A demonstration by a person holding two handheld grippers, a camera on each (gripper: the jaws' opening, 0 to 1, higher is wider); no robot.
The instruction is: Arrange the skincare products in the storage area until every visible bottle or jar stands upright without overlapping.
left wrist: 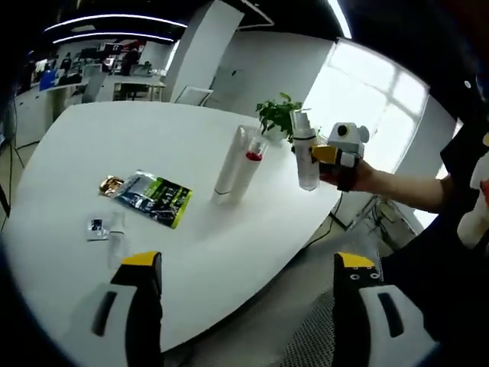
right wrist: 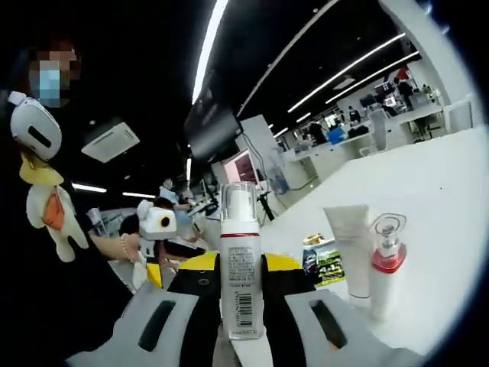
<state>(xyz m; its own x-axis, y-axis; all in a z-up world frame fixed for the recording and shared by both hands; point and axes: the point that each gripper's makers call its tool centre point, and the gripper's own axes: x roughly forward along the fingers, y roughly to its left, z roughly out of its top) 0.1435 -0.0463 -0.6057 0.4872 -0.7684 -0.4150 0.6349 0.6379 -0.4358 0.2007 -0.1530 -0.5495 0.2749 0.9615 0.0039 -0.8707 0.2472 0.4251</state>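
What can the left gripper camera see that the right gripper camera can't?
Left gripper view alone: a potted plant, a small clear sachet and the left gripper, jaws wide apart and empty.

Right gripper view alone: the barcode label on the held pump bottle, and office desks behind.

Both: the white table, the standing white tube, the red-collared bottle, the green packet, and the right gripper clamping the pump bottle.
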